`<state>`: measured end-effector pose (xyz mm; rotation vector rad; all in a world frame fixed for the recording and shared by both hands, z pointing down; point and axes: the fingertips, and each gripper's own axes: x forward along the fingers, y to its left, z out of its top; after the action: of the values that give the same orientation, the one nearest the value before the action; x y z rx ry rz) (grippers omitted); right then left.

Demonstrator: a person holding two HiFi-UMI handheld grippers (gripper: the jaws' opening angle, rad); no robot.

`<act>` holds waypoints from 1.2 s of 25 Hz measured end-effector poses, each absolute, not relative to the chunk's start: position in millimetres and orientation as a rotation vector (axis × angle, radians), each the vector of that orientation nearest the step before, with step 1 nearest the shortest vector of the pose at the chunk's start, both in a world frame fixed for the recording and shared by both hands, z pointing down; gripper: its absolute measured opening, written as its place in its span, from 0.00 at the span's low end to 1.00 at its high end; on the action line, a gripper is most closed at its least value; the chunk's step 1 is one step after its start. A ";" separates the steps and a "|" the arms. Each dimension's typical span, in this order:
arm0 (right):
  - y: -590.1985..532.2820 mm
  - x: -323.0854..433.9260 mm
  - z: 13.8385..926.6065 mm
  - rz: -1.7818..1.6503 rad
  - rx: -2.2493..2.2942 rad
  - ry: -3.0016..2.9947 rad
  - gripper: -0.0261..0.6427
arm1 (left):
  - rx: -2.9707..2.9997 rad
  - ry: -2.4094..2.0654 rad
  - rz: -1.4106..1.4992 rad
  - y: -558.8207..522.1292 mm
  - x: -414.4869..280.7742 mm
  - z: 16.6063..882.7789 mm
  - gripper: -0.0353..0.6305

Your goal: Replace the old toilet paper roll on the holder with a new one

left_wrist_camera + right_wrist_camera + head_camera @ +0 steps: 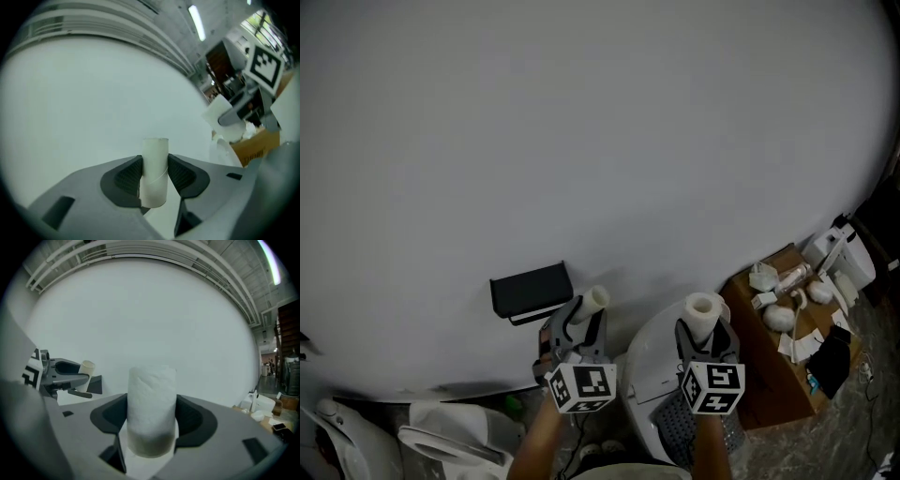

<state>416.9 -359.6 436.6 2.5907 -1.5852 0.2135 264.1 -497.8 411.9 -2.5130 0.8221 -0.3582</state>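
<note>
Jaws of the left gripper (154,177) pinched a pale, likely crushable cardboard tube (155,152) mid-length while the right gripper (152,422) squeezed a soft white toilet paper roll (152,387).

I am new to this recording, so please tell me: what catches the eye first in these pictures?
Two rolls stand out against the white wall: the left gripper grips a thin bare core, the right gripper a thick new toilet paper roll. A black holder sits on the wall just left of the core in the head view.
</note>
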 end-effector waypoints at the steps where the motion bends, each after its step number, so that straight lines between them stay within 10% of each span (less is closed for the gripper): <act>1: -364.7 410.8 436.0 0.209 2.575 -1.607 0.47 | -2.592 0.860 -0.309 -500.3 253.1 405.8 0.31; 30: -468.6 277.5 437.0 0.161 2.252 -1.993 0.47 | -2.654 1.668 -0.009 -546.4 -4.0 390.1 0.31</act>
<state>277.5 -468.6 437.0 2.2520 -1.9930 0.1613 -4.0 -546.4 390.1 -2.6537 1.6678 -0.0086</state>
